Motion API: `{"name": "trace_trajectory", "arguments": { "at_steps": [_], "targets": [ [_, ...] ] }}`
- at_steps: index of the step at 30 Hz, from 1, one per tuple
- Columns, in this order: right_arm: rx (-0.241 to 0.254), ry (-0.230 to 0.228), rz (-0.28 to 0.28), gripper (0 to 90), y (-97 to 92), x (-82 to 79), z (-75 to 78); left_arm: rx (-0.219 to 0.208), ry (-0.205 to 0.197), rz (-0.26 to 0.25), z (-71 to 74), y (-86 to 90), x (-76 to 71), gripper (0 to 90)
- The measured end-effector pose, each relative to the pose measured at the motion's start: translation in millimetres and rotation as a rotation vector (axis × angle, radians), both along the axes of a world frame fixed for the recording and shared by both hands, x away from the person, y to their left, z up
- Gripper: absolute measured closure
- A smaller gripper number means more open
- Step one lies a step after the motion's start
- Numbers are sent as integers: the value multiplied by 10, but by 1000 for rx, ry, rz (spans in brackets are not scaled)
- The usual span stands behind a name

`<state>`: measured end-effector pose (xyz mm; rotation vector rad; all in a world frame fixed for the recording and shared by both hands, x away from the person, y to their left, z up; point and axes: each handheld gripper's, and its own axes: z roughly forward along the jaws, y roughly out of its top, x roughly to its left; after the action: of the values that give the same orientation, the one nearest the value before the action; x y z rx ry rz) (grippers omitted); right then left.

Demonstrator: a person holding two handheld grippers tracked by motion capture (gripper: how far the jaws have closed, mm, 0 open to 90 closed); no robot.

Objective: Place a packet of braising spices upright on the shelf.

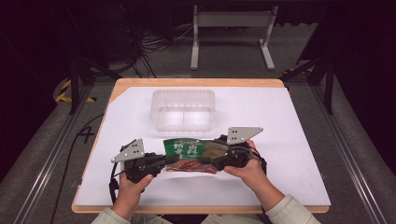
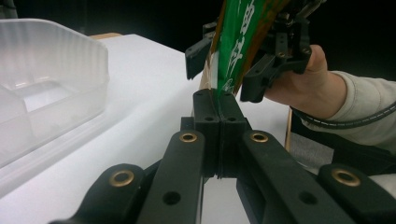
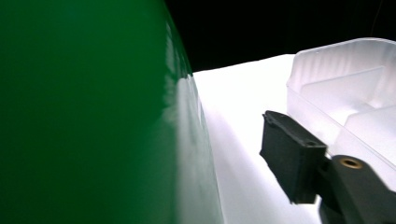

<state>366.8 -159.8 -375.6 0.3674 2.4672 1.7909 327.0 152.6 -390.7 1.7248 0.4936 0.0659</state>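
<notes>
Snack bag (image 1: 189, 154) hangs between the left gripper (image 1: 169, 162), pinched tight on its edge, and the right gripper (image 1: 208, 161), jaws apart around it, so squeeze firmly before lifting toward the clear tub (image 1: 183, 108)

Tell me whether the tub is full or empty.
Empty: the clear tub shows only its bare floor and divider; the packet is outside it.

packet (image 3: 93, 116): blurred green, cut by frame | right gripper's second jaw: hidden
</notes>
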Motion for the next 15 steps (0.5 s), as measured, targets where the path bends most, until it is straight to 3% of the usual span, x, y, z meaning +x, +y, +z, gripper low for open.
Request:
{"name": "trace_trajectory", "arguments": {
  "at_steps": [8, 11, 15],
  "targets": [
    [-63, 11, 83, 680, 104, -31, -55, -5, 7, 9, -2, 8, 7, 892],
    [-97, 2, 68, 797, 119, -43, -54, -7, 13, 10, -11, 9, 14, 890],
    [-114, 11, 41, 873, 127, -59, -19, -17, 20, 16, -14, 10, 21, 862]
  ]
}}
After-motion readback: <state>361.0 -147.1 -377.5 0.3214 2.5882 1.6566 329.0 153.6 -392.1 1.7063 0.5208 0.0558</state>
